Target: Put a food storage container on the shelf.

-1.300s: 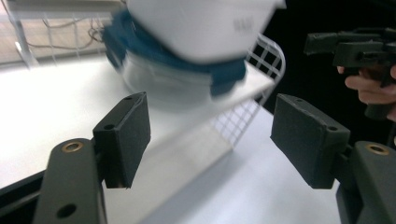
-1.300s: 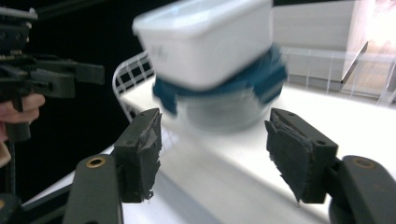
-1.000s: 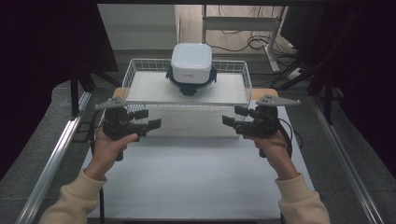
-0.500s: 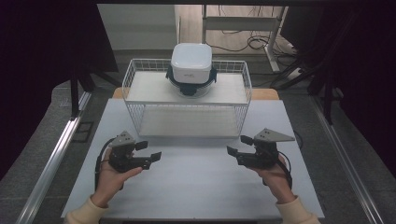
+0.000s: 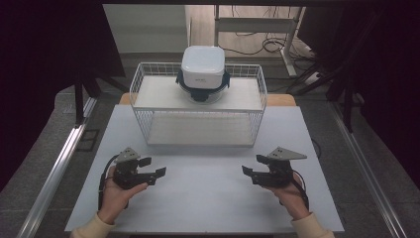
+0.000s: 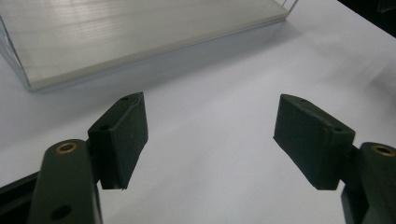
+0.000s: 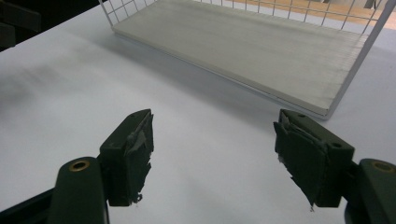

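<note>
My left gripper (image 5: 154,167) is held low over the white table (image 5: 208,203) at the near left, pointing right, open with nothing between its jaws. At the near right, my right gripper (image 5: 251,165) points left and is also open and empty. In the left gripper view the left gripper (image 6: 210,126) shows bare table between its pads. The right gripper view has the right gripper (image 7: 212,140) the same way, its pads worn and frayed. A white wire rack (image 5: 143,94) stands beyond both. A white square container (image 5: 202,64) on a dark base sits on its top shelf.
The rack's lower shelf board (image 7: 261,51) lies just ahead of both grippers, with its wire frame at the corners. A metal rail (image 5: 54,168) runs along the table's left side, and another (image 5: 366,168) along the right. Cables lie on the floor behind the table.
Both hands have come down and towards the near edge, from level with the rack's top shelf to low over the table. Both grippers stay open and empty.
</note>
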{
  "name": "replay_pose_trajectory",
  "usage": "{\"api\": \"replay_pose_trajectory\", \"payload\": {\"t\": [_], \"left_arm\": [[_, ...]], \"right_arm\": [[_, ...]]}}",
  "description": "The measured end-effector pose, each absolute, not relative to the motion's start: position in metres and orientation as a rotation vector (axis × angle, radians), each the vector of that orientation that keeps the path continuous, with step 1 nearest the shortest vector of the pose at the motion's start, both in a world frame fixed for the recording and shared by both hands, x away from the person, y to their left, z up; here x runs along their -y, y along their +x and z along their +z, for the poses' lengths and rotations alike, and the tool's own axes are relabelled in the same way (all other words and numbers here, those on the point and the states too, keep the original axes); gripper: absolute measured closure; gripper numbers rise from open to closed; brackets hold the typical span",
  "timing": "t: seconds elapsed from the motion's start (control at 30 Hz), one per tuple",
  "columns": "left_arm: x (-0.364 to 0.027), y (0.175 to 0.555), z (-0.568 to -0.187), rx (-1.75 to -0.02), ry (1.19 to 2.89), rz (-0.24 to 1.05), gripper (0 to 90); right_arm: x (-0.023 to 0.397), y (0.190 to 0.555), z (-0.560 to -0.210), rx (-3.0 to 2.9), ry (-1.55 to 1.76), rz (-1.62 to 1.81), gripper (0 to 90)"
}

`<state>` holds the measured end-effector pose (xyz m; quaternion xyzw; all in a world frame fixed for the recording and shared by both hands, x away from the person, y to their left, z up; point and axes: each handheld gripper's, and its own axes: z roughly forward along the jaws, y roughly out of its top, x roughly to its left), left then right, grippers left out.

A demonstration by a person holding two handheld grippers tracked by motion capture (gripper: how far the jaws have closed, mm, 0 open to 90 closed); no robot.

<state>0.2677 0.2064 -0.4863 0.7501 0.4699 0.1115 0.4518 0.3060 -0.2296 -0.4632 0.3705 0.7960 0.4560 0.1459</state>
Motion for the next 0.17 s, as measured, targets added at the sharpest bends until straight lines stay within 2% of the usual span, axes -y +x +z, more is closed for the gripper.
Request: {"api": "replay_pose_trajectory", "payload": {"t": [0.17], "left_arm": [[-0.2081,0.2685,-0.4889,-1.171,1.854,0.27,25.3]], "right_arm": [[0.2295,0.3067,-0.4648,-2.295,1.073,1.304,27.2]]}}
